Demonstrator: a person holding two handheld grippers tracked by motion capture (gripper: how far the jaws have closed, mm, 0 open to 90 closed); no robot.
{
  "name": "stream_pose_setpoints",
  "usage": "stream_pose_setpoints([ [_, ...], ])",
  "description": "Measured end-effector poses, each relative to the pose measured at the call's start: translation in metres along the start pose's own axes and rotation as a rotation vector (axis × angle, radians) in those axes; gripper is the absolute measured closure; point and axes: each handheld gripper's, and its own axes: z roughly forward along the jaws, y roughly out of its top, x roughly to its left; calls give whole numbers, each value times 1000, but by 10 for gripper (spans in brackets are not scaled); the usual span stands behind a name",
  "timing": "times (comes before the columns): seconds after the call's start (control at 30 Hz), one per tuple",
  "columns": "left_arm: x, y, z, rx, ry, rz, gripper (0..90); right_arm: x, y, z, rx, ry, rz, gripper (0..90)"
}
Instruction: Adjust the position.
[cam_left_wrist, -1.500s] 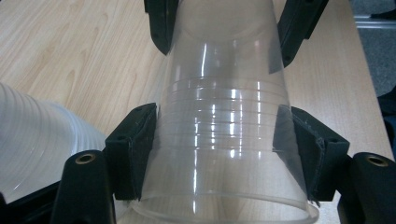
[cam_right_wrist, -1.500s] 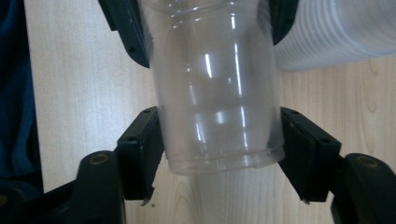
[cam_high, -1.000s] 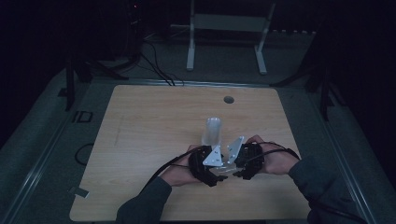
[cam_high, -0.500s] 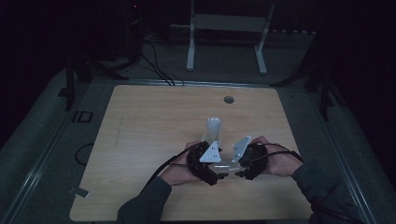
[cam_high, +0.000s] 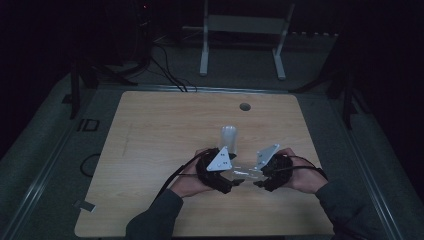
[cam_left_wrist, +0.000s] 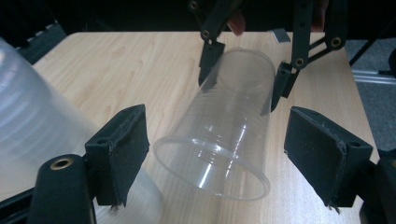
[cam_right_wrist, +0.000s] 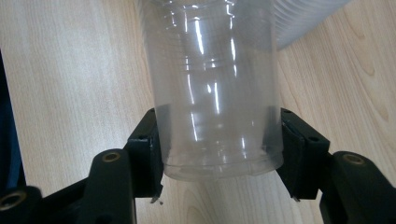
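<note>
Though the right claw (cam_right_wrist: 217, 140) already pinches the clear cup (cam_right_wrist: 215, 88) at its closed base, holding it on its side just above the worktop (cam_high: 150, 130), the left claw (cam_left_wrist: 217, 154) stands spread either side of the open rim — not yet touching; the stack of cups (cam_high: 229, 138) stands just beyond; the handover, I judge, remains.

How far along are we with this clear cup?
Done: one clear cup is apart from the cup stack, which stands upright on the table.
In hand: the right gripper clamps the cup's base, holding it on its side. The left gripper is open, with its jaws either side of the rim, not touching.
Left: probably setting the cup down.
</note>
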Motion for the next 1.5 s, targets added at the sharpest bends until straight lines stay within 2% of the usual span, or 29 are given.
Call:
stream_pose_setpoints([
  [0.27, 3, 0, -4, -15, 21, -9, 216, -4, -13, 1, -58, -38, 83, 418],
  [0.43, 3, 0, -4, -24, 19, -11, 226, -3, -20, 0, -88, -65, 125, 418],
  [0.7, 4, 0, -5, -35, 14, -16, 229, -3, -30, -6, -155, -110, 183, 419],
  [0.9, 5, 0, -6, -43, 21, -18, 229, -2, -37, -7, -175, -143, 225, 419],
  [1.33, 5, 0, -6, -41, 49, -25, 259, -2, -48, -7, -252, -190, 325, 419],
  [1.5, 6, 0, -6, -43, 43, -32, 261, -1, -52, -8, -284, -206, 357, 419],
])
